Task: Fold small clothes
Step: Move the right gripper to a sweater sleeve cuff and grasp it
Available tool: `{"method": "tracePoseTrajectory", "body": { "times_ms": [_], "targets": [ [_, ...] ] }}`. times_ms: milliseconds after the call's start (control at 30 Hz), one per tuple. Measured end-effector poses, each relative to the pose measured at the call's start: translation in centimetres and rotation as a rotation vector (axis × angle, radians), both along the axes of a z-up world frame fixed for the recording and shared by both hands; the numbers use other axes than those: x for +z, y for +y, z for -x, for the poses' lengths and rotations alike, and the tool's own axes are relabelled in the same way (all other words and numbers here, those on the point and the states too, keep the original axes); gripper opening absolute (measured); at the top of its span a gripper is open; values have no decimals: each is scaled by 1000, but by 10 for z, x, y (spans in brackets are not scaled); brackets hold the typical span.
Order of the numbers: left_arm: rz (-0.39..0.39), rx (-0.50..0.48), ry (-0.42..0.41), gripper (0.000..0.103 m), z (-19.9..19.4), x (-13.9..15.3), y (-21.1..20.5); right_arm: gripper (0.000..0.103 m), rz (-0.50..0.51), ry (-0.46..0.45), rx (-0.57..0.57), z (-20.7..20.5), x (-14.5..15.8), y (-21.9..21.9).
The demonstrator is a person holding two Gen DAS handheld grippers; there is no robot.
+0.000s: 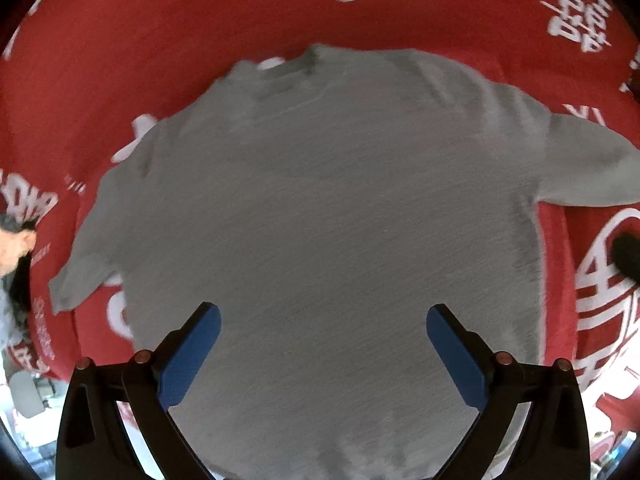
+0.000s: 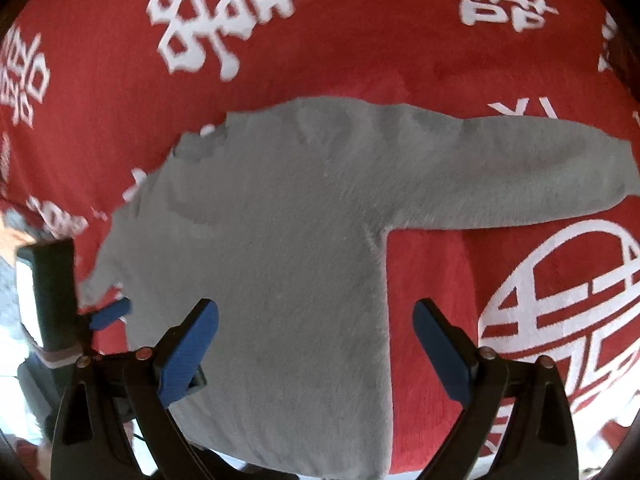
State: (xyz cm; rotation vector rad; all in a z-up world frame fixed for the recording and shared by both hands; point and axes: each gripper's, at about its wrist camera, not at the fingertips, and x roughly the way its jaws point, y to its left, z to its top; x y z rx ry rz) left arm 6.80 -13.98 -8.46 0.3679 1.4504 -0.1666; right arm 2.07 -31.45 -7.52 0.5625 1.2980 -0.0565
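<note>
The gray sweater (image 2: 280,240) lies flat mid-frame, no fold made yet. Left gripper (image 1: 323,344) and right gripper (image 2: 316,340) both gape wide, empty.

Sweater (image 1: 320,220) hem apparently cropped below.

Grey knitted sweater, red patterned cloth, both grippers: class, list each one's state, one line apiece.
Grey knitted sweater: spread flat, unfolded, sleeves out to the sides.
Red cloth with white characters: spread under the sweater.
Left gripper: open, holding nothing.
Right gripper: open, holding nothing.
</note>
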Motion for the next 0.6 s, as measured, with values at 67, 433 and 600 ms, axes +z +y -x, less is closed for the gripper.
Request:
{"method": "tracePoseTrajectory", "body": {
  "times_ms": [67, 433, 600],
  "targets": [
    [25, -35, -11, 103, -2, -1, -18, 99, -70, -64, -114, 9, -2, -39],
    [79, -89, -35, 103, -20, -30, -110, 72, -248, -175, -677, 90, -51, -239],
    [81, -105, -40, 103, -26, -46, -144, 72, -275, -195, -762, 111, -74, -271]
  ]
}}
